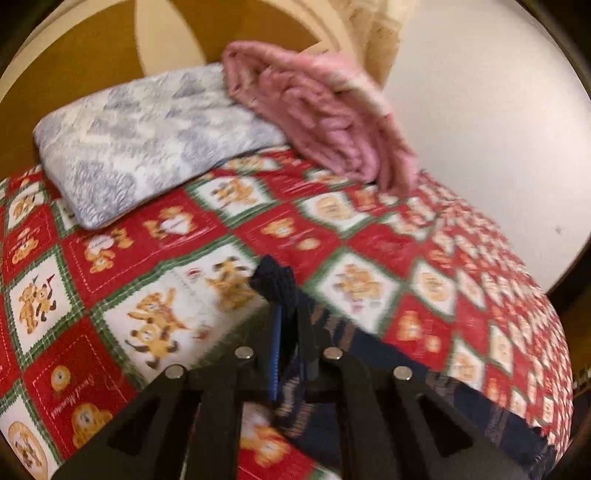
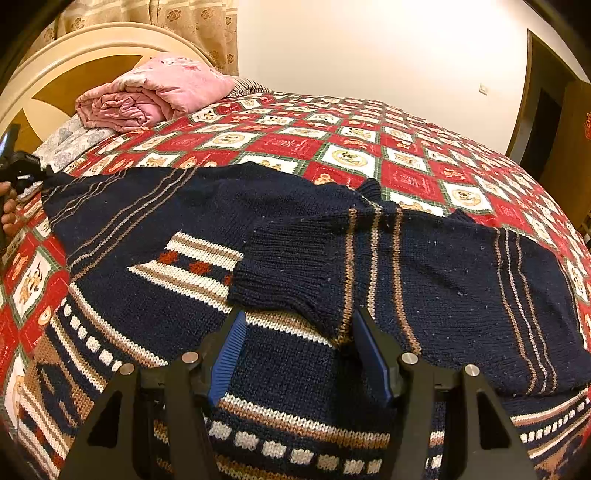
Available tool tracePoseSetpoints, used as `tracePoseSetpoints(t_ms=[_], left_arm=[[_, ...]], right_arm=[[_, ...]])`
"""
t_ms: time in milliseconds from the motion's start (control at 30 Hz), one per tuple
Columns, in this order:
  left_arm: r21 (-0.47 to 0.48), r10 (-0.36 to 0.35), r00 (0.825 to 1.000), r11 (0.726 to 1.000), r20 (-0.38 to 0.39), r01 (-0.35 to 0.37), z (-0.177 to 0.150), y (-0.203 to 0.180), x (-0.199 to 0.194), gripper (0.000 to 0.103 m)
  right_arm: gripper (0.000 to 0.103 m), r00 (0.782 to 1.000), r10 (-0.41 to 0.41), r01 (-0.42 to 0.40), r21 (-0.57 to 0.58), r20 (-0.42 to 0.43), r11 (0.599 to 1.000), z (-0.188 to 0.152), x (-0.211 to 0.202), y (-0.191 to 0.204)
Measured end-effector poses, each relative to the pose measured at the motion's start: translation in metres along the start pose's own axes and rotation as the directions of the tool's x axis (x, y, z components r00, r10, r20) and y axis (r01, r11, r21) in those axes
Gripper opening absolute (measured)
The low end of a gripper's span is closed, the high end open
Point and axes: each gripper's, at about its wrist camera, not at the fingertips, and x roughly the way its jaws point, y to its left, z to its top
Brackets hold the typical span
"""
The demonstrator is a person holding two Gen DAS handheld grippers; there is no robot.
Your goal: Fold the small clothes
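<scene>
The navy knitted sweater [image 2: 295, 266], ribbed at the cuffs and banded in tan and cream, lies spread across the red-and-white teddy-bear quilt [image 2: 369, 147]; the right gripper [image 2: 295, 354] stands released over its body, one sleeve folded across at 12 o'clock. The left gripper [image 1: 291, 347] is clenched on a dark fold of the sweater [image 1: 280, 288]; a rolled pink blanket [image 1: 317, 107] and grey pillow [image 1: 147, 140] sit at 12 o'clock by the cream headboard [image 2: 55, 74]; quilt lettering is too blurred to read.

You have a red, white and green checked bedspread [image 2: 369, 155] with bear prints beneath a folded pink quilt [image 2: 155, 92] and grey-white patterned pillow [image 1: 147, 140], against a cream-and-brown wooden headboard [image 2: 74, 62], beige floral curtain [image 2: 192, 26] behind.
</scene>
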Motion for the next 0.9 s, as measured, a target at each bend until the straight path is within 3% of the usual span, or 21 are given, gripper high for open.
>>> tracePoseSetpoints(t_ms=[133,267,467,600,700,900], left_arm=[[0.05,-0.089,0.996,0.995,0.022,0.088,-0.006,-0.032,-0.027,0.008],[0.101,-0.208,0.978,0.973,0.01,0.206,-0.023,-0.072,-0.06,0.008],[0.115,-0.38,0.924,0.917,-0.04,0.382,-0.058,-0.137,-0.099,0.007],[0.088,-0.472,0.875,0.872,-0.109,0.481,-0.094,-0.183,-0.104,0.007],[0.074,-0.502,0.847,0.851,-0.176,0.519,-0.126,-0.215,-0.091,0.007],[0.111,-0.494,0.818,0.833,-0.294,0.542,-0.181,-0.258,-0.067,0.008]], right_arm=[[0.061,1.0,0.012,-0.012,0.011,0.001,1.0,0.0,0.0,-0.002],[0.061,0.999,0.034,-0.034,0.034,0.003,0.999,0.0,0.0,-0.008],[0.061,0.997,0.073,-0.073,0.073,0.012,0.995,-0.001,0.0,-0.014],[0.061,0.995,0.095,-0.096,0.102,0.02,0.99,-0.001,-0.001,-0.02],[0.061,0.993,0.112,-0.115,0.123,0.028,0.986,-0.001,-0.002,-0.024],[0.061,0.979,0.192,-0.202,0.231,0.065,0.952,-0.004,-0.004,-0.047]])
